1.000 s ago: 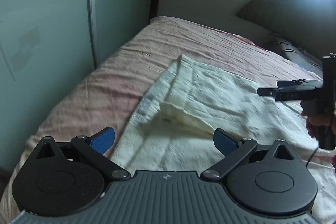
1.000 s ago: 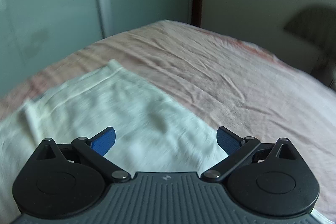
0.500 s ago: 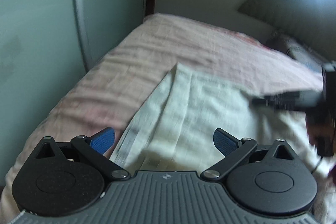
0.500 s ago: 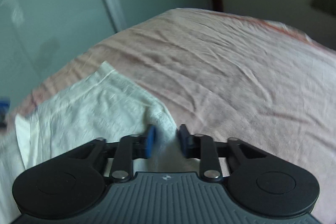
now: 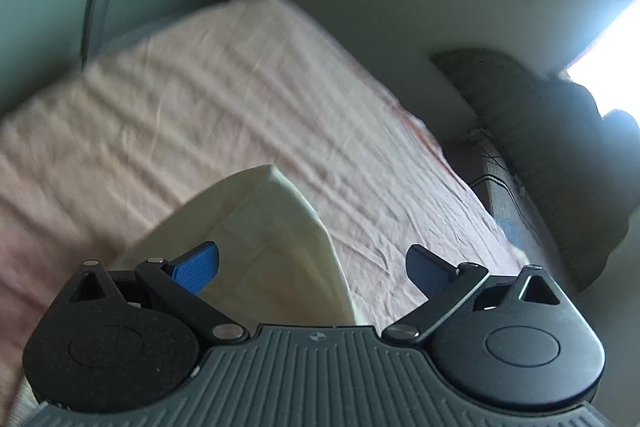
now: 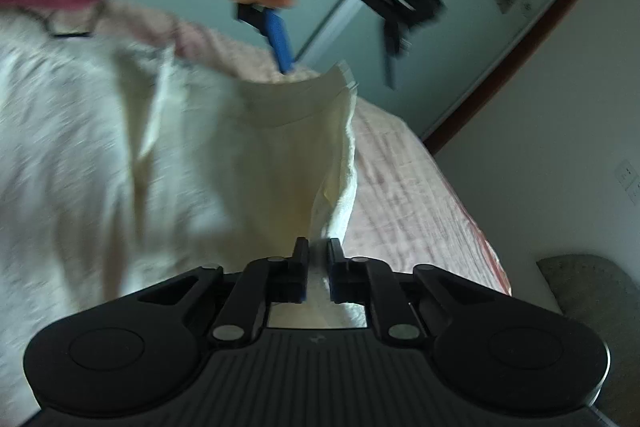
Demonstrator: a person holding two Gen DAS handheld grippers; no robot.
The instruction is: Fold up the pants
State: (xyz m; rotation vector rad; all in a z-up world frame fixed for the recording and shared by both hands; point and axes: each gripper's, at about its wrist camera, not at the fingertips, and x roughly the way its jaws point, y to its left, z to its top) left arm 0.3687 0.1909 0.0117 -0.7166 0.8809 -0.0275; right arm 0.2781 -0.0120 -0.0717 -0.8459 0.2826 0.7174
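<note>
We clamp the right gripper [image 6: 318, 269] on the cream pants [image 6: 248, 163] while the left gripper [image 5: 312, 265] stands wide apart.

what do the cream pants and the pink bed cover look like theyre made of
Cream pants: soft woven cloth, probably cotton or linen, matte; it drapes limply and shows a stitched hem band. Pink bed cover: thin matte fabric, likely cotton, crossed by fine wrinkles. Motion blur hides the weave on both.

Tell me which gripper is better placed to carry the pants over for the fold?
Probably right: the right gripper is shut on the pants, whose edge is lifted. The left gripper is open above the cloth, gripping nothing.
</note>
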